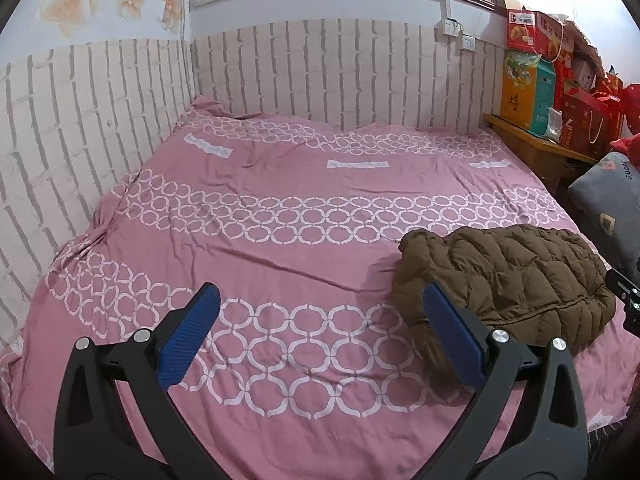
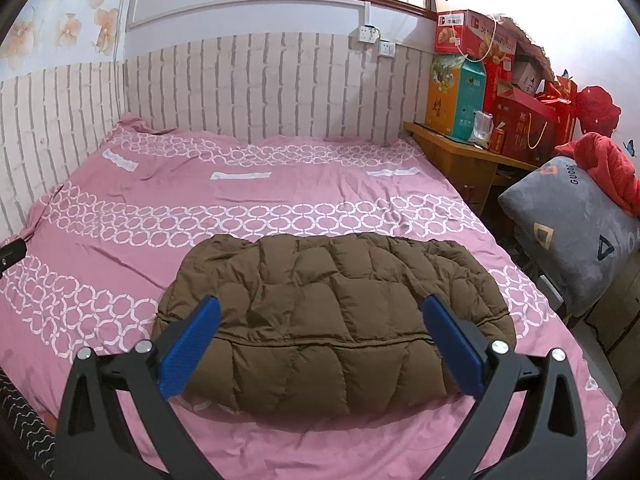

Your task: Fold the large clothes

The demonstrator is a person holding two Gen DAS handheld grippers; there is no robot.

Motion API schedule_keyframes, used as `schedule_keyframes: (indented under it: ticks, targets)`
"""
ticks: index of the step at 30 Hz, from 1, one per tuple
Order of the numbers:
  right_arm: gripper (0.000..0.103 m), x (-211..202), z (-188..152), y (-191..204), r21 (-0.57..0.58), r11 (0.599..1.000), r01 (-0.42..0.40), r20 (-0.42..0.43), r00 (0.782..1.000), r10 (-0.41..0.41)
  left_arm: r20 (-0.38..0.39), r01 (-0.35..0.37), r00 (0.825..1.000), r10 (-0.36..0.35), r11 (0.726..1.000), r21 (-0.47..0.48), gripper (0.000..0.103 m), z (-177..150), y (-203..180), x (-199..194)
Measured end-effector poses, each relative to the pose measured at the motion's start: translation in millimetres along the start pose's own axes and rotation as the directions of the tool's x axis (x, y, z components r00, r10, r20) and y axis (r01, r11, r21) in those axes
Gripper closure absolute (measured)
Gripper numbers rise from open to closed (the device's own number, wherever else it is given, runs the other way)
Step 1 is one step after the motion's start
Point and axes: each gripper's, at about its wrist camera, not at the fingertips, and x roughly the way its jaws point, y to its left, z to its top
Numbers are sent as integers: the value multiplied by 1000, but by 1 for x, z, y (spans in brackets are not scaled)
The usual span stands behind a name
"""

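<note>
Quilted brown jacket (image 2: pixel 332 320); pink bed sheet (image 1: pixel 260 240) with white ring bands; blue pads on black right gripper (image 2: pixel 320 320).

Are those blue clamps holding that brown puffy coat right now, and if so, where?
No. Both the left gripper and the right gripper have their jaws wide open, with nothing between them. The brown jacket lies loose on the bed.

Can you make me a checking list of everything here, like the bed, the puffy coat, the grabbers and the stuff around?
Surface: bed with a pink ring-patterned sheet, a bit wrinkled.
Job's things: brown puffy jacket lying bundled on the sheet, near the bed's right side.
Clutter: nothing seen on the bed besides the jacket.
Grippers: left gripper and right gripper both hold nothing, jaws wide apart.
Cables: nothing seen near the work.
Surroundings: stacked boxes on a wooden table, grey pillow, window above.
</note>
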Motion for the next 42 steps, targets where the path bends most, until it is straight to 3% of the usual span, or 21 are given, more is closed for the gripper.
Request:
schedule_keyframes:
  ticks: [10, 42]
  targets:
    - [2, -4, 1, 2, -4, 1000, 9, 23, 1000, -9, 38, -42, 998, 41, 999, 14, 3, -1, -1, -6]
    - [2, -6, 2, 0, -25, 999, 24, 30, 999, -23, 14, -51, 999, 51, 999, 1, 3, -3, -2, -6]
